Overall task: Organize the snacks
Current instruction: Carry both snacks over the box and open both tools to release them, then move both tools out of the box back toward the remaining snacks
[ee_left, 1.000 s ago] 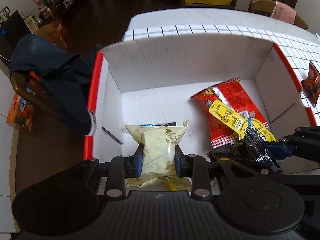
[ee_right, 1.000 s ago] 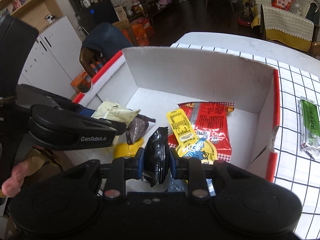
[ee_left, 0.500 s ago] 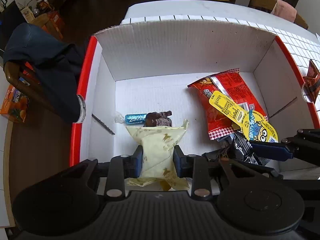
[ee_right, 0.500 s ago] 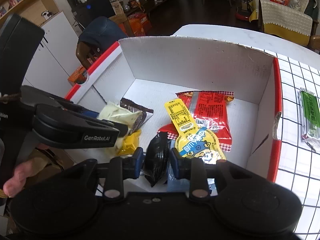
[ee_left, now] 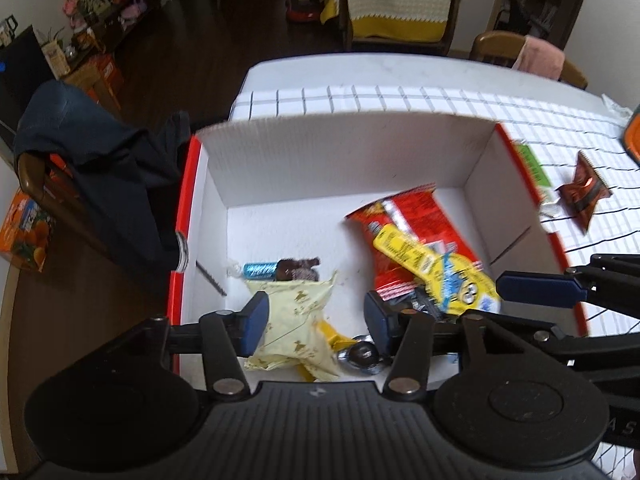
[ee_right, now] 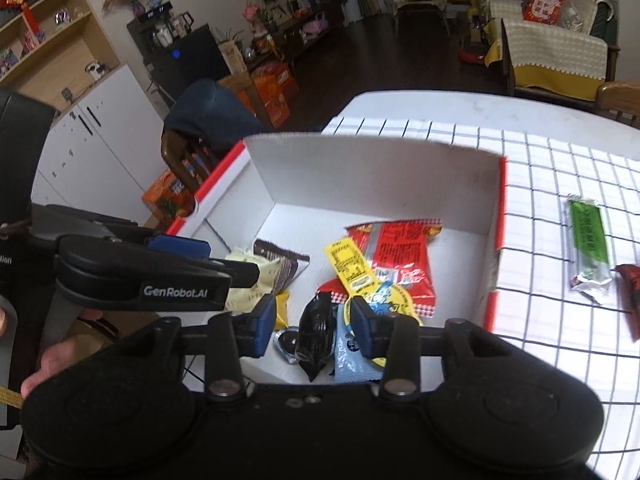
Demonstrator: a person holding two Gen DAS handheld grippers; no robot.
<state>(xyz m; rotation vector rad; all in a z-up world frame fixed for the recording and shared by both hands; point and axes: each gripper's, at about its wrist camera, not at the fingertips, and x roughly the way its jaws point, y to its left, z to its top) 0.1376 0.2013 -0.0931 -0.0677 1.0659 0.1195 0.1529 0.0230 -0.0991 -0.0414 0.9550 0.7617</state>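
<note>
A white cardboard box [ee_left: 340, 152] with a red rim holds several snacks. My left gripper [ee_left: 316, 320] hangs over its near left corner, jaws opening. A pale yellow packet [ee_left: 296, 312] lies between them, clear of the right pad. My right gripper [ee_right: 312, 324] is beside it, jaws also opening. A black packet [ee_right: 318, 332] rests loose between its pads on the box floor [ee_right: 304, 216]. Further in lie a red bag [ee_left: 408, 224], a yellow packet [ee_left: 420, 260], a blue candy [ee_left: 260, 270] and a brown wrapper [ee_left: 298, 270].
On the checked tablecloth [ee_right: 540, 184] right of the box lie a green bar [ee_right: 588, 240] and a brown-red packet [ee_left: 584, 192]. A chair draped with a dark garment [ee_left: 100, 168] stands left of the box. An orange carton [ee_left: 28, 232] sits on the floor.
Both grippers have gone from shut to open and lifted a little. The pale yellow packet and the black packet are let go and lie in the box.
</note>
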